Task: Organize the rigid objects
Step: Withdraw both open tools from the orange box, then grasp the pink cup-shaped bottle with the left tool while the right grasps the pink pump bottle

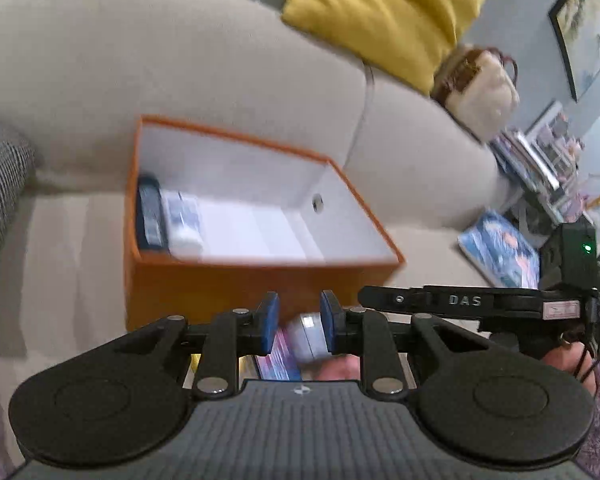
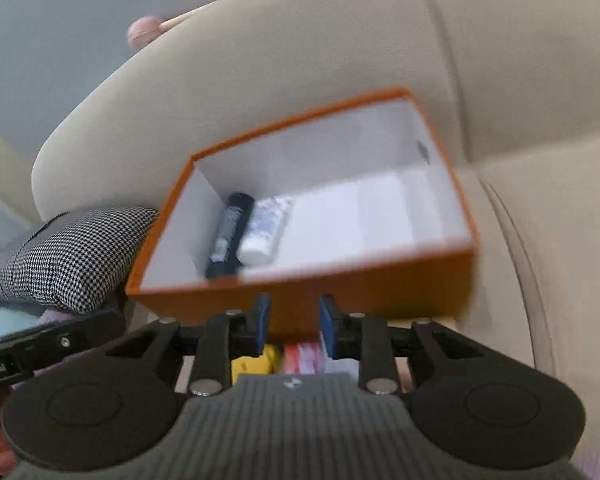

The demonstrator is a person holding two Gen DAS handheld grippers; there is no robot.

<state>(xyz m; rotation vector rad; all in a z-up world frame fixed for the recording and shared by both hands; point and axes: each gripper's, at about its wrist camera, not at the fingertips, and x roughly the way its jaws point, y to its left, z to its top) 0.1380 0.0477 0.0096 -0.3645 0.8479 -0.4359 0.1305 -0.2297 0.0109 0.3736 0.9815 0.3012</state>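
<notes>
Inside, orange box (image 2: 380, 284) perhaps half bare beside two bottles (image 2: 244, 236).

box (image 2: 300, 304): right part bare | left: two bottles (image 2: 244, 236)

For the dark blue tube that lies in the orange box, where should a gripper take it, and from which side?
Grip the dark blue tube across its middle, coming down from above. It lies flat near the orange box end wall, beside the white tube, so only its top is free; room for the fingers looks tight.
</notes>
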